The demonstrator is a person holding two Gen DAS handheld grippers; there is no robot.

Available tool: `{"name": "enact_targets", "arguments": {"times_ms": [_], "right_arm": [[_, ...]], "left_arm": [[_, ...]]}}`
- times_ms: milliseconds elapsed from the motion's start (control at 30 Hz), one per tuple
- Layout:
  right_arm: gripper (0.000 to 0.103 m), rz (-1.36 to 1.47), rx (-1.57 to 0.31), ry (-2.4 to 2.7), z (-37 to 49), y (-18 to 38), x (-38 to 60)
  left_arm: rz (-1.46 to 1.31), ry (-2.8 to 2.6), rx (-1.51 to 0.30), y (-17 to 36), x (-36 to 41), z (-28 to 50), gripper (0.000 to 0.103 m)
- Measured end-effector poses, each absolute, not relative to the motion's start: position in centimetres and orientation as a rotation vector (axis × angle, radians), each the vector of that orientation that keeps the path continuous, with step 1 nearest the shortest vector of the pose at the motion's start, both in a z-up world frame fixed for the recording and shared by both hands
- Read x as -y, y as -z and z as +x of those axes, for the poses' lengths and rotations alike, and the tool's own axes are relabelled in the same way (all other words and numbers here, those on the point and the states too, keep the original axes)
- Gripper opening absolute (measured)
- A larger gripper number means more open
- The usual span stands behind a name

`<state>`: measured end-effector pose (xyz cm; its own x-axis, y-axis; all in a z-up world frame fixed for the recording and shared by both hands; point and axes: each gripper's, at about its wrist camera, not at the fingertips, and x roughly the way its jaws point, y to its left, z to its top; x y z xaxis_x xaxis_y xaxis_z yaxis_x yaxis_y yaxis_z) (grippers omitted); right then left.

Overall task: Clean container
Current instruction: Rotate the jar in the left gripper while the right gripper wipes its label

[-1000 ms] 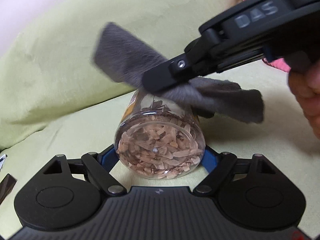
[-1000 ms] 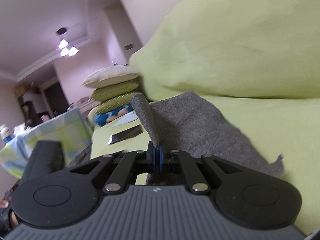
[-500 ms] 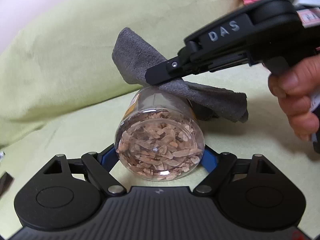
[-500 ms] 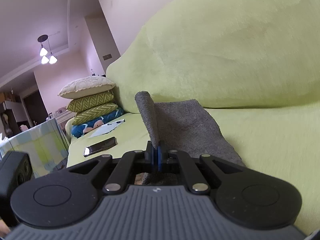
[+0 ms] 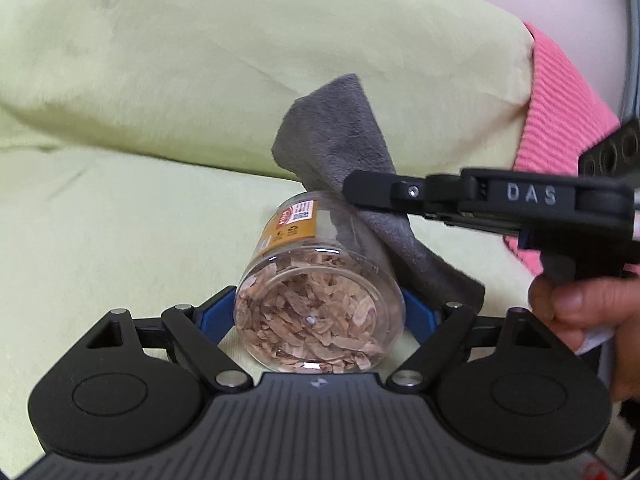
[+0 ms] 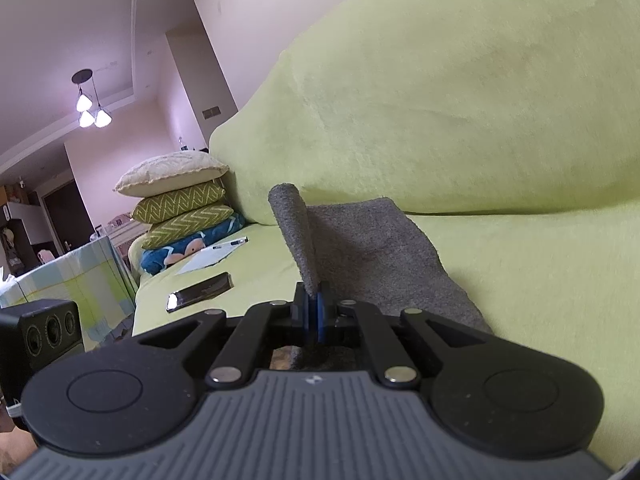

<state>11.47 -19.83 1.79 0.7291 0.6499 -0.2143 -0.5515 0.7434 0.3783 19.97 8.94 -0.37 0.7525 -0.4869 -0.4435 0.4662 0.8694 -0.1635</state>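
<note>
A clear jar of tan flakes lies on its side with its base toward the left wrist camera and an orange label on its upper left. My left gripper has its blue pads against both sides of the jar, and its jaws are closing. The right gripper reaches in level from the right, shut on a grey cloth. The cloth drapes over the jar's top and right side. In the right wrist view the right gripper pinches a rolled fold of the cloth.
All of this rests on a light green sofa. A phone, a paper with a pen and stacked pillows lie further along the seat. A person's hand grips the right gripper's handle, near pink fabric.
The jar has rolled, so its orange label now shows at the upper left. The right gripper has swung from slanted to level, dragging the cloth toward the jar's right side.
</note>
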Motion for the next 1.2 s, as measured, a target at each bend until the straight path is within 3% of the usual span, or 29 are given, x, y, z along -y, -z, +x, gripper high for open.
{"name": "enact_targets", "arguments": {"times_ms": [433, 633, 967, 1200], "right_arm": [[0.001, 0.235, -0.337, -0.751, 10.5, -2.0, 18.8], [0.001, 0.307, -0.333, -0.672, 11.8, -1.5, 20.1], [0.002, 0.314, -0.34, -0.675, 12.0, -1.6, 20.1], [0.004, 0.323, -0.361, -0.698, 11.6, -1.7, 20.2]], "left_arm": [[0.566, 0.461, -0.308, 1.5, -2.5, 17.1, 0.085], [0.471, 0.465, -0.344, 0.9, -3.1, 17.7, 0.085], [0.044, 0.528, -0.476, 0.1, -6.8, 20.1, 0.087], [0.178, 0.51, -0.436, 0.2, -5.4, 19.0, 0.085]]}}
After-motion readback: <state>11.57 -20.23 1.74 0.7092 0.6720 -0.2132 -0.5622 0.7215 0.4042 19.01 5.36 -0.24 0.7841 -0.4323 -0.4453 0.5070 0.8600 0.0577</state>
